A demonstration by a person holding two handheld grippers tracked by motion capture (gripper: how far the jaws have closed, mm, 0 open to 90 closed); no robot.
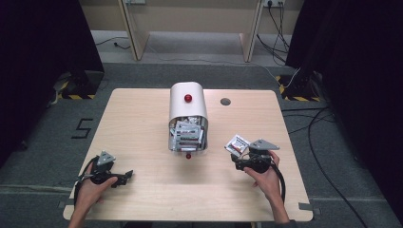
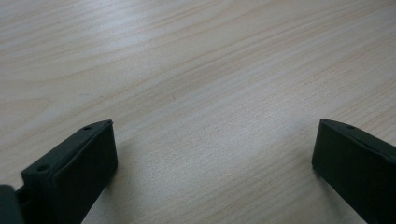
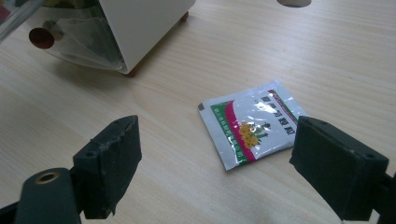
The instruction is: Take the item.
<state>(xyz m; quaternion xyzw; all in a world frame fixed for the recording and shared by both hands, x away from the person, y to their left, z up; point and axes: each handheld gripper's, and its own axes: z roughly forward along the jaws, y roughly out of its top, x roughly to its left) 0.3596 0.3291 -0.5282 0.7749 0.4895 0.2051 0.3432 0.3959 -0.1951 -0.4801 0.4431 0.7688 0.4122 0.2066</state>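
A white dispenser box (image 1: pixel 188 111) with a red knob stands at the table's middle, and several sachets show in its clear front. One white sachet (image 1: pixel 237 142) with green and pink print lies flat on the wood to the right of it. My right gripper (image 1: pixel 237 157) sits just in front of that sachet. In the right gripper view its jaws (image 3: pixel 217 122) stand wide apart, and the sachet (image 3: pixel 252 123) lies on the table beyond them, untouched. My left gripper (image 1: pixel 124 176) rests near the front left, open over bare wood (image 2: pixel 215 123), with nothing between its jaws.
A round grommet hole (image 1: pixel 225 101) lies in the wooden table (image 1: pixel 142 123) behind the dispenser to the right. The dispenser's corner (image 3: pixel 140 23) and clear flap rise at the upper left of the right gripper view. Dark curtains and floor cables surround the table.
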